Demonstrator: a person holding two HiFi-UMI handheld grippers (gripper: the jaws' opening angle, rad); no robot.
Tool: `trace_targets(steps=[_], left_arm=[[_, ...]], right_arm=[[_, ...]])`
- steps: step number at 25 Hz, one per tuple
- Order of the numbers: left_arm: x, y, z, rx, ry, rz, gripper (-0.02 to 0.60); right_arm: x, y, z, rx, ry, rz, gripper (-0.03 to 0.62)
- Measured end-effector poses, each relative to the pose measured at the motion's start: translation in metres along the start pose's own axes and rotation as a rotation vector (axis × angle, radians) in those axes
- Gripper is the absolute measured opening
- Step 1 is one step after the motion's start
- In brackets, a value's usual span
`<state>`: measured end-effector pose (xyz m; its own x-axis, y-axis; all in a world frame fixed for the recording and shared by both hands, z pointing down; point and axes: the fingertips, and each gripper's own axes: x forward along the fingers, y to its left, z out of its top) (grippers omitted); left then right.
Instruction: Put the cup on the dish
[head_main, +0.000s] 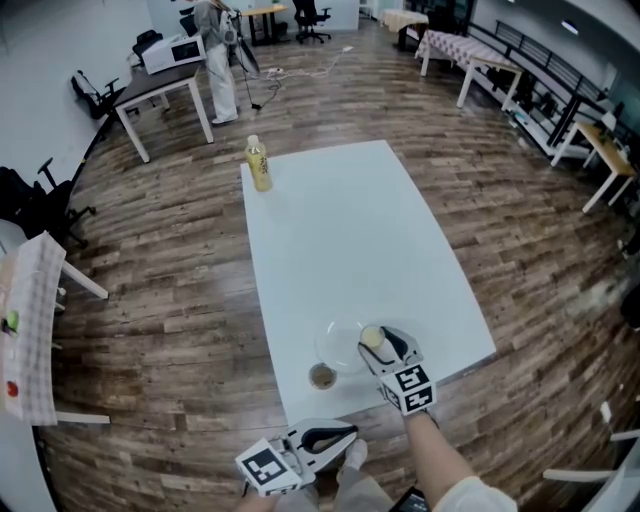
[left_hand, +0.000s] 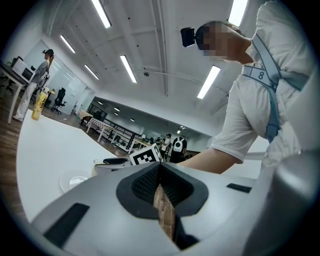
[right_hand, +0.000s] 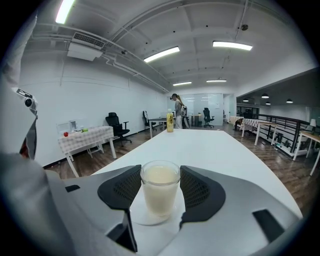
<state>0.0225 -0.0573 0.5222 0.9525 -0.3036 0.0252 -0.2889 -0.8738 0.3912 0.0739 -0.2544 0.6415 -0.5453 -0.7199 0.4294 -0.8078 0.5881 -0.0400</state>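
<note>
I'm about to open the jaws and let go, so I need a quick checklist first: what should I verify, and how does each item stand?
1. Cup upright, milky fill level: ok.
2. Right hand-held gripper pads against both sides of the cup: ok.
3. Dish directly under the cup in the right gripper view: ok.
4. Cup base seated on the dish rather than hovering: cannot tell.
5. Left hand-held gripper shut, empty, off the near edge of the table, clear of the dish: ok.
</note>
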Motion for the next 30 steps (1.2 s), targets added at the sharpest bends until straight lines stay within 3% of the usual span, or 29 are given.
trace_targets(steps=[17,30], left_arm=[[-0.002,0.012,-0.005,-0.029,0.006,0.015,0.002],[-0.001,0.013,-0.005,-0.033,0.011,0.005,0.000]], right_arm=[[0.030,0.017,0.003,0.010,0.006,0.030,0.261],[0.031,0.029,0.004,-0.060,-0.021,0.024,0.262]])
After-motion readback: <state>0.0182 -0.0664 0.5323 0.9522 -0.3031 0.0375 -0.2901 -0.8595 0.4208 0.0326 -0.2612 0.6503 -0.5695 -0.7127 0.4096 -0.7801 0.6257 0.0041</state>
